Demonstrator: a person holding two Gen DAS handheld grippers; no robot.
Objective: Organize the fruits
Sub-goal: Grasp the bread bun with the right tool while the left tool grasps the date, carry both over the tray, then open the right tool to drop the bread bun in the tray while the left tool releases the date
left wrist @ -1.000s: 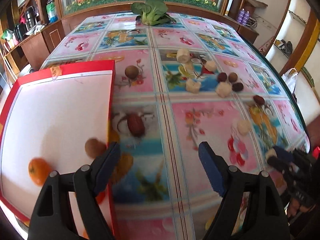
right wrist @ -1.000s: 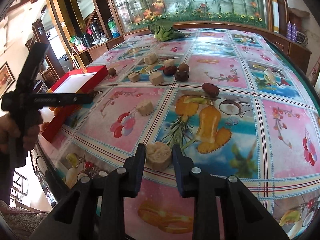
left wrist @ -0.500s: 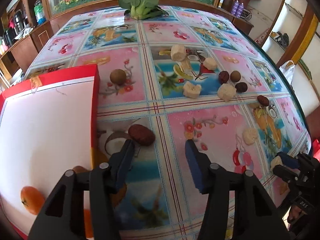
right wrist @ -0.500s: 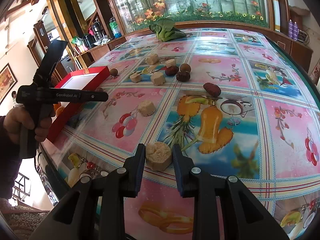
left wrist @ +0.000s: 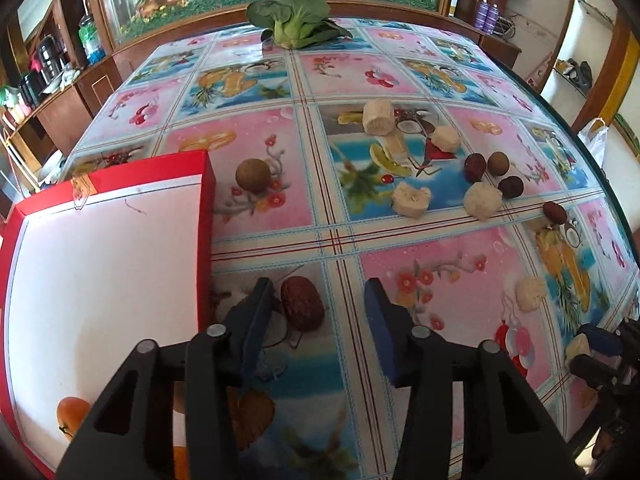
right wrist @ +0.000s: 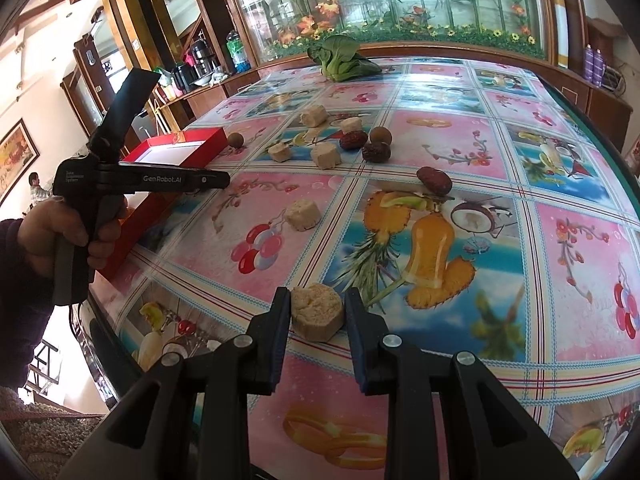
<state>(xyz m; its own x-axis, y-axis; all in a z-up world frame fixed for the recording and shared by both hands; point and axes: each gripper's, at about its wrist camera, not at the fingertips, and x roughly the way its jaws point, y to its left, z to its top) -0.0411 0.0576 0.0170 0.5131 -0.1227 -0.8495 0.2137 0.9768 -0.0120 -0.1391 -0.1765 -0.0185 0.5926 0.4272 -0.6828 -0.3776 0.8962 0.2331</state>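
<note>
My left gripper is open, low over the table, with a red date between its fingers near the left one. The red tray lies just left, holding an orange. My right gripper is shut on a pale banana chunk that rests on the table near its front edge. More banana chunks, dates and round brown longans are scattered across the middle. The left gripper also shows in the right wrist view.
A green bok choy lies at the far end of the flowery tablecloth. A wooden cabinet with glass stands behind. The table's right edge curves near the scattered fruit.
My left gripper has moved forward and right from over the tray until the red date sits between its fingers. My right gripper stays closed on the banana chunk.
</note>
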